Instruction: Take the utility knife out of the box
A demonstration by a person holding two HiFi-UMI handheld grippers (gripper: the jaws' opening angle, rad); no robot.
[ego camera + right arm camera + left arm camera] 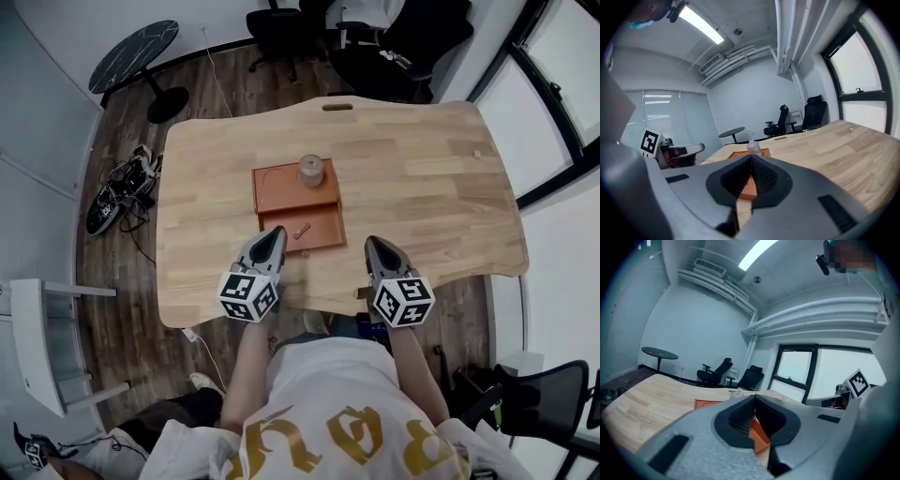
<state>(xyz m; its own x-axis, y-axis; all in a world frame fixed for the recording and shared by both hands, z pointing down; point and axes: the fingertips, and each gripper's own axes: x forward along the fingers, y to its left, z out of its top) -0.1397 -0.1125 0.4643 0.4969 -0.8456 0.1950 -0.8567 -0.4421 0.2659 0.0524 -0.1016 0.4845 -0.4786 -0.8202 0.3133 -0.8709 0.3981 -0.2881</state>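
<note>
I am holding both tools low at the near edge of the wooden surface (pixel 422 187), and I judge that the task is only starting, at the approach, with nothing grasped yet. My left hand-held gripper (pixel 276 232) is pointing its tip over the near left corner of the orange box (pixel 258 202); its jaws are pressed together with nothing between them. My right hand-held gripper (pixel 374 243) is resting just to the right of the box, apart from it, and its jaws are meeting at the tips too — also empty. The utility knife (pixel 301 231) is lying slantwise in the box's near compartment, just to the right of my left tip, a small pale thing whose details I cannot make out. A small clear jar (pixel 311 170) is standing in the far compartment. Next I am going to need one pair of jaws spread wide, turned across the knife's narrow body, and lowered inside the wall — the left looks nearer.
</note>
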